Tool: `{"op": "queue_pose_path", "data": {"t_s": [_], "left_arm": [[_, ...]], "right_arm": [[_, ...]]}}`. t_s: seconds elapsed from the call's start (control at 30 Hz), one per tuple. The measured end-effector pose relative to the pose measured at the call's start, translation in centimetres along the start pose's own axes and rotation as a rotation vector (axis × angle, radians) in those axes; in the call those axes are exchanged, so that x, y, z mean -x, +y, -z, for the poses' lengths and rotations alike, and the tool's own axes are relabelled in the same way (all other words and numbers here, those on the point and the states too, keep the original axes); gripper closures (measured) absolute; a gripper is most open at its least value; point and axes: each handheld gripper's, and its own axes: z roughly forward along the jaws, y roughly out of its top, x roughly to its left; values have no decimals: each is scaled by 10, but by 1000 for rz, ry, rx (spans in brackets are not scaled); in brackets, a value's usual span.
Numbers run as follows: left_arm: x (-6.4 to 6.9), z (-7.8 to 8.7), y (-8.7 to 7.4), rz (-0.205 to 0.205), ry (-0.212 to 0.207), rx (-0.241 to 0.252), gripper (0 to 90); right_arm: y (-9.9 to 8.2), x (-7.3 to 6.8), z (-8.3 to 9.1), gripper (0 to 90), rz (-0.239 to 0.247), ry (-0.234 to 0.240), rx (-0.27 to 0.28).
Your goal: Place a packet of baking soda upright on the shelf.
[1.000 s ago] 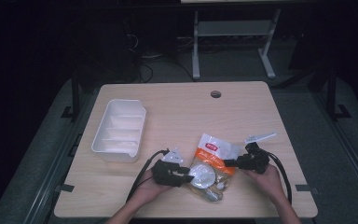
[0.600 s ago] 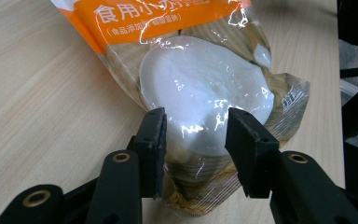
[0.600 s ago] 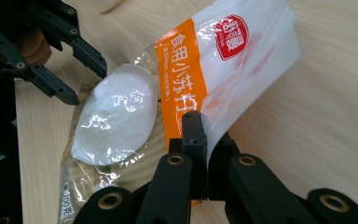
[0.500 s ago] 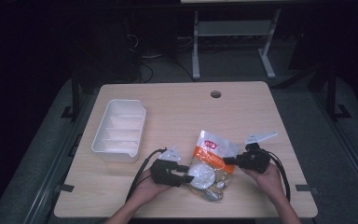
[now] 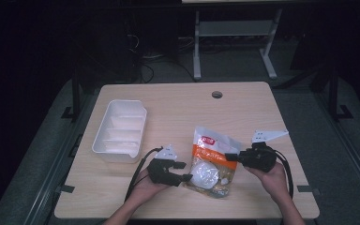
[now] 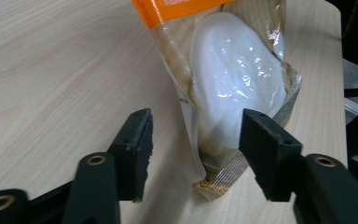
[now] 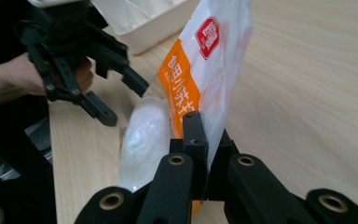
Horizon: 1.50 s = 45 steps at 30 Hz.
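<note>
A clear and orange snack bag (image 5: pixel 214 157) with a white lump inside lies at the table's near middle. My right gripper (image 5: pixel 230 156) is shut on the bag's right edge and holds that side raised. In the right gripper view the jaws (image 7: pixel 200 140) pinch the bag (image 7: pixel 209 60), which stands up on edge. My left gripper (image 5: pixel 183 171) is at the bag's left side. Its jaws (image 6: pixel 196 158) have just been opening and stand apart, with the bag's lower corner (image 6: pixel 214 182) lying between them, unpressed. The white lump (image 6: pixel 233 84) sits just ahead.
A white divided tray (image 5: pixel 120 131) stands on the left of the wooden table (image 5: pixel 178 108), behind the left hand; the tray (image 7: pixel 144 18) also appears in the right gripper view beyond the left gripper (image 7: pixel 121 98). A cable hole (image 5: pixel 217 94) is near the far edge.
The left gripper's jaws have spread and let go of the bag. The right gripper has risen a little, tilting the bag's right side up.
</note>
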Motion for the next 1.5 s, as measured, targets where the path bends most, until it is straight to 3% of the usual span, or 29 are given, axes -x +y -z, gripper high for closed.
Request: {"op": "queue_pose_path", "data": {"t_s": [0.13, 0.23, 0.27, 0.33, 0.37, 0.53, 0.8, 1.17, 1.5], "left_arm": [[0, -2, 0, -4, -11, 11, 385], [-3, -6, 2, 20, -42, 36, 385], [-4, -9, 3, 36, -76, 48, 411], [-4, -10, 3, 37, -96, 52, 449], [-3, -12, 3, 43, -122, 54, 560], [1, -12, 5, 12, -102, 48, 697], [4, -7, 6, -11, -82, 66, 808], [5, -9, 5, -25, -75, 52, 844], [4, -1, 4, -14, -86, 74, 799]], "right_arm": [[6, -9, 1, 894, 42, 20, 18], [10, -15, 2, 894, 72, 39, 26], [11, -17, 2, 894, 84, 42, 27], [11, -18, 2, 894, 87, 43, 28], [11, -19, 2, 894, 88, 50, 29], [10, -18, 1, 893, 88, 50, 24], [6, -15, -2, 863, 74, 37, 10], [1, -8, -13, 837, 33, 36, -45], [6, -10, -9, 895, 27, 43, -16]]}}
